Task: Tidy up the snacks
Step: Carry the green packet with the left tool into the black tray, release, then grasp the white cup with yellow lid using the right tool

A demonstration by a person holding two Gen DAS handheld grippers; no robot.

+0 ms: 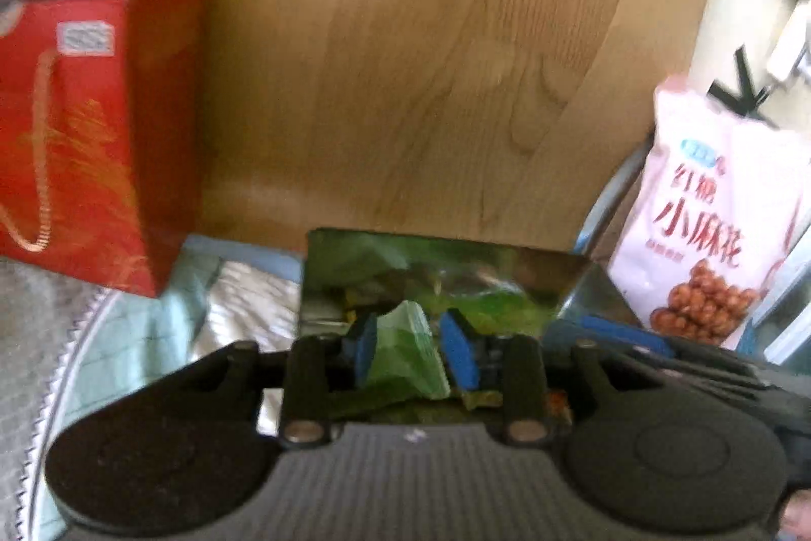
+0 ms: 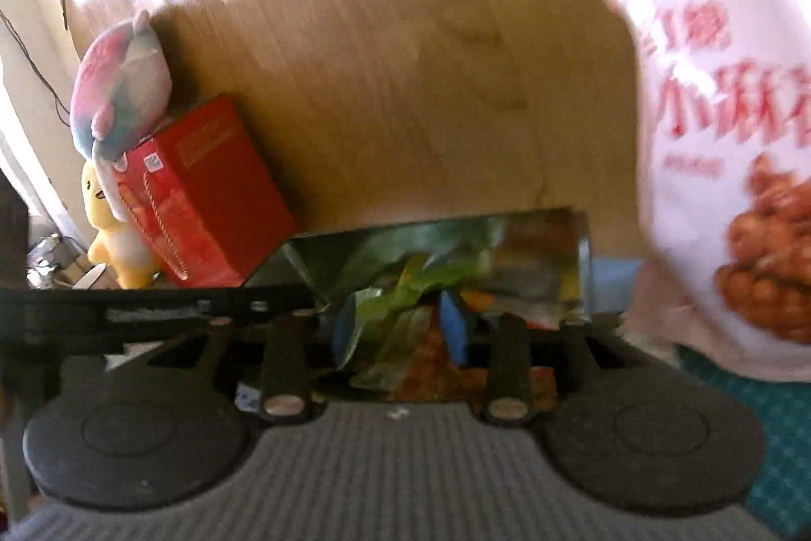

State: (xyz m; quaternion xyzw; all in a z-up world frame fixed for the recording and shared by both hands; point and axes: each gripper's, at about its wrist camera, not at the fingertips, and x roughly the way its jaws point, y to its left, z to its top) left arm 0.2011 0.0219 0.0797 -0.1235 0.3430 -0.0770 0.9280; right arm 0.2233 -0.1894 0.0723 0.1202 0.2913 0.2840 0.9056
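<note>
A green foil snack bag [image 1: 436, 277] lies between both grippers. My left gripper [image 1: 410, 351] is shut on a folded green edge of it, blue pads on either side. My right gripper [image 2: 400, 328] is shut on the same green snack bag [image 2: 446, 252] from the other end; its black body shows at the right of the left wrist view. A white and pink snack bag [image 1: 709, 221] with red characters and a picture of brown twists stands at the right, close by in the right wrist view [image 2: 720, 125].
A red gift box [image 1: 96, 125] with a gold cord handle stands at the left, also in the right wrist view [image 2: 203, 191]. Plush toys [image 2: 119, 95] lean against it. A wooden panel [image 1: 405, 34] rises behind. A pale blue tray [image 1: 167, 313] lies below.
</note>
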